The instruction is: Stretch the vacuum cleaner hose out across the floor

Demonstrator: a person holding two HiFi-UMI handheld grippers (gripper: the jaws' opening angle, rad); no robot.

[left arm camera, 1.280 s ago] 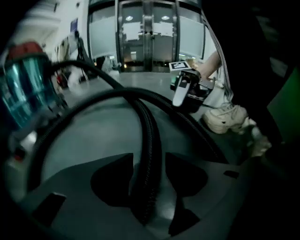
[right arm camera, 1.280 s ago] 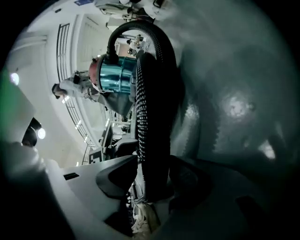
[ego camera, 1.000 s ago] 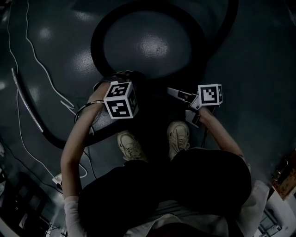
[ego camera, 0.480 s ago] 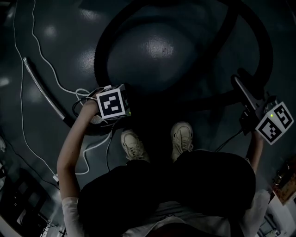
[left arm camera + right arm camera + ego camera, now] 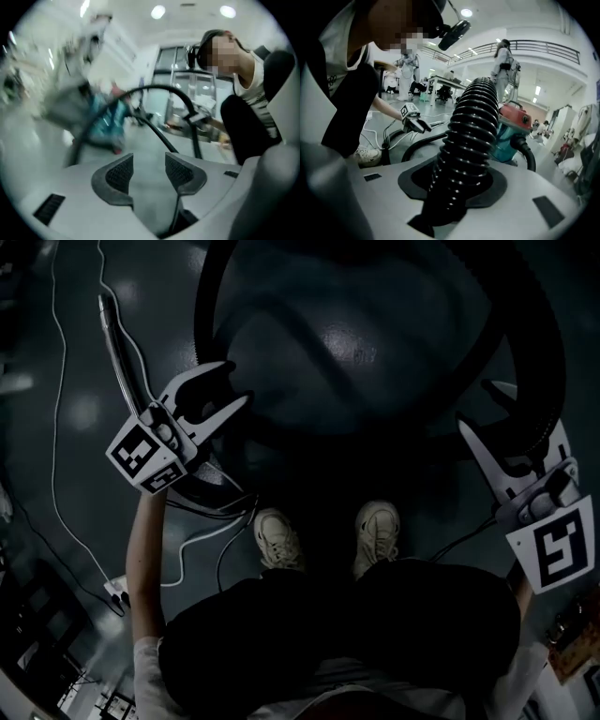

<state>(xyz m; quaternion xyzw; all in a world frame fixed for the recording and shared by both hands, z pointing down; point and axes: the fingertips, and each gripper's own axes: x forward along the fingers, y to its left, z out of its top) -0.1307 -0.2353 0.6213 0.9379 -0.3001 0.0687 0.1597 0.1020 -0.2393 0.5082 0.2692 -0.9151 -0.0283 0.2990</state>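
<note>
Hose (image 5: 471, 122), ribbed and probably light, springy, apt to recoil, coils beside the vacuum cleaner (image 5: 513, 129); the right gripper (image 5: 454, 182), whose jaws have just been closing, pinches its ridges, a fair hold, while the left gripper (image 5: 147, 171) gapes empty.

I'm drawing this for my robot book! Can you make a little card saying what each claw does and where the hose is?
Left claw: open, nothing in it
Right claw: just been closing, now gripping the black ribbed hose
Hose shape: a big loop over the floor
Vacuum cleaner: teal with a red top, beyond the hose
Stretched out: not yet
</note>
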